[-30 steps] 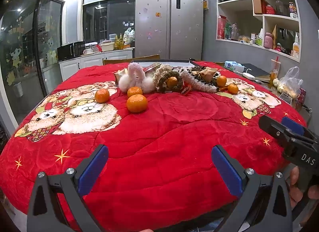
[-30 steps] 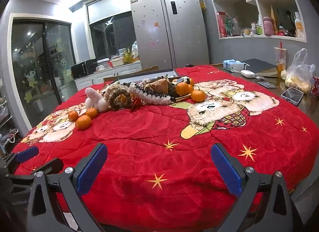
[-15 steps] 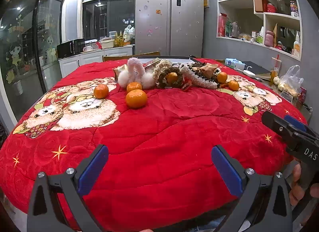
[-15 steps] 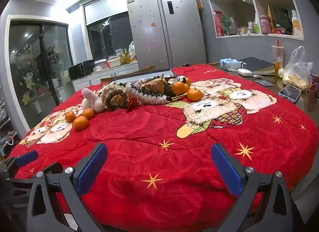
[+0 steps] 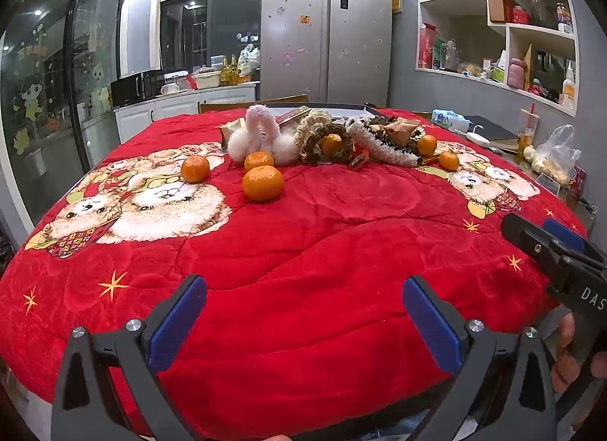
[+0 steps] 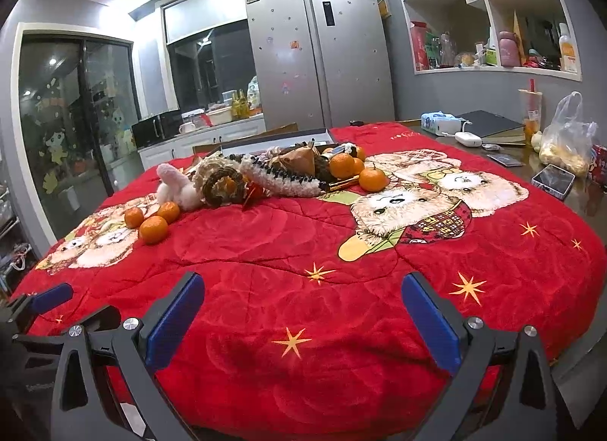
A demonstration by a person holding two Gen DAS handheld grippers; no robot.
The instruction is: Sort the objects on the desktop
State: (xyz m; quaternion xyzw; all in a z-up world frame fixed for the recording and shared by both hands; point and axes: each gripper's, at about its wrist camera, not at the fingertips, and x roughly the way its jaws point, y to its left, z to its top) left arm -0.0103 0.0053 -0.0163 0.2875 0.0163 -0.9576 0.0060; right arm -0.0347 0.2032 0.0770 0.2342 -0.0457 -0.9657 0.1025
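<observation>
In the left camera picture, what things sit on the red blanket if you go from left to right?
Lone tangerine → nearest big tangerine → pink fluffy earmuffs → brown crocheted ring → white fuzzy band → far-right tangerine.

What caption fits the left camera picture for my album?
Open left gripper hovers over a red blanket, facing tangerines and fluffy earmuffs.

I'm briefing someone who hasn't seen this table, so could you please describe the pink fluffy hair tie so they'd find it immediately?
Start from the red blanket covering the table, and look at the heap of clutter along its far side. At the heap's left end stands the pink fluffy hair tie, directly behind three loose oranges. Unlike the brownish crocheted ring beside it, it is a pale pink furry loop with white pompoms at its base.
</observation>
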